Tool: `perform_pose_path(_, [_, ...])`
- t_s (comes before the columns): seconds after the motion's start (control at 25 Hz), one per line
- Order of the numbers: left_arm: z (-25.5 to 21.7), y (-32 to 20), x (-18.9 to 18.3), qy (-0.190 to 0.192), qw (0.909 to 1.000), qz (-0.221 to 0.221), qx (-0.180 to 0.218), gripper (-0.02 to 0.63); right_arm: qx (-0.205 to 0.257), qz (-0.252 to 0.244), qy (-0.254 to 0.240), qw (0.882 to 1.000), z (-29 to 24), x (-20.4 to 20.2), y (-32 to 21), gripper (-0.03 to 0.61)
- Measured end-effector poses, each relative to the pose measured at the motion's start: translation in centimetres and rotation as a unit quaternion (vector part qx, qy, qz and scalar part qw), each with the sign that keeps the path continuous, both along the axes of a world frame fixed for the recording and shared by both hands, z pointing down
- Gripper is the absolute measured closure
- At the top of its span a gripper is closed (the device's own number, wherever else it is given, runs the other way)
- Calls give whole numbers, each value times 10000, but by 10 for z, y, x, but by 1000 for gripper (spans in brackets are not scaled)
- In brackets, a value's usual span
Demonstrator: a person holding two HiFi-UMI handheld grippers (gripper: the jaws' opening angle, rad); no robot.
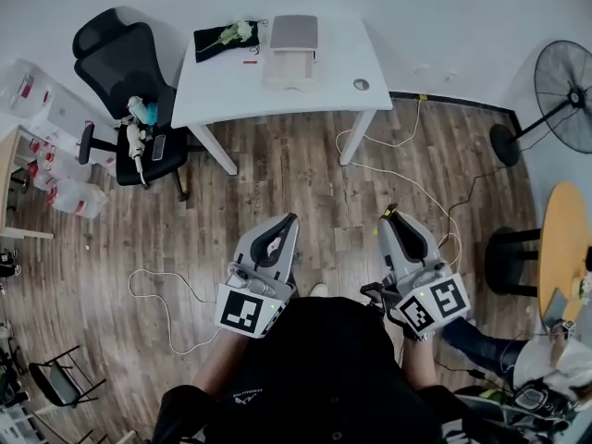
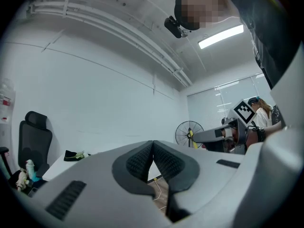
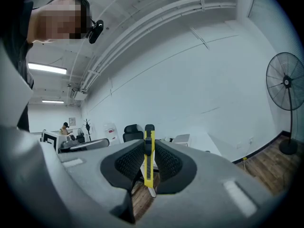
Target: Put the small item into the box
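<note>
A yellow and black utility knife (image 3: 149,161) stands upright between the pads of my right gripper (image 3: 149,146), which is shut on it. In the head view its tip (image 1: 389,212) shows just past the right gripper (image 1: 388,220). My left gripper (image 1: 289,222) is shut with nothing in it; its pads (image 2: 140,159) meet at the tips. Both grippers hang over the wooden floor, well short of the white table (image 1: 222,86). A pale box (image 1: 292,52) with its lid raised sits on the table's far side and shows small in the right gripper view (image 3: 182,138).
A black cloth with a flower (image 1: 227,37) and a small round thing (image 1: 361,84) lie on the table. A black office chair (image 1: 125,72) stands at its left. Cables (image 1: 388,169) trail over the floor. A standing fan (image 1: 564,81), a black stool (image 1: 509,257) and a round wooden table (image 1: 564,248) are at right.
</note>
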State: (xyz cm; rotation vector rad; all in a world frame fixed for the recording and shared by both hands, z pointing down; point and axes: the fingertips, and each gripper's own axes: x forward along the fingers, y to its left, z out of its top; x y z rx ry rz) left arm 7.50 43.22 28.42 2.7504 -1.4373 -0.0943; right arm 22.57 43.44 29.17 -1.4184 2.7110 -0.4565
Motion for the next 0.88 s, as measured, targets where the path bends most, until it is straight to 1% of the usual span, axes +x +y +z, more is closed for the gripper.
perform_pose_path(0.16, [-3, -46, -21, 9, 10000, 61, -17, 609, -77, 165, -22, 9998, -2, -15, -40, 509])
perform_pose_path(0.28, [-8, -79, -35, 53, 9999, 150, 27, 609, -52, 193, 6, 9998, -8, -31, -68, 509])
perform_pose_path(0.36, [-14, -100, -43, 176, 9995, 235, 86, 609, -48, 233, 48, 9997, -9, -43, -87, 509])
perform_pose_path(0.44, [-19, -121, -53, 400, 9987, 298, 65, 609, -63, 301, 74, 9995, -9, -56, -107, 509])
perform_pose_path(0.52, [-22, -139, -67, 503, 9981, 342, 40, 609, -55, 361, 80, 9993, -13, -71, -124, 509])
perform_pose_path(0.72, [-22, -179, -98, 506, 9974, 510, 101, 609, -3, 514, 118, 9986, -17, -104, -160, 509])
perform_pose_path(0.88, [-20, -200, -119, 522, 9967, 604, 148, 609, 25, 620, 92, 9980, -15, -124, -181, 509])
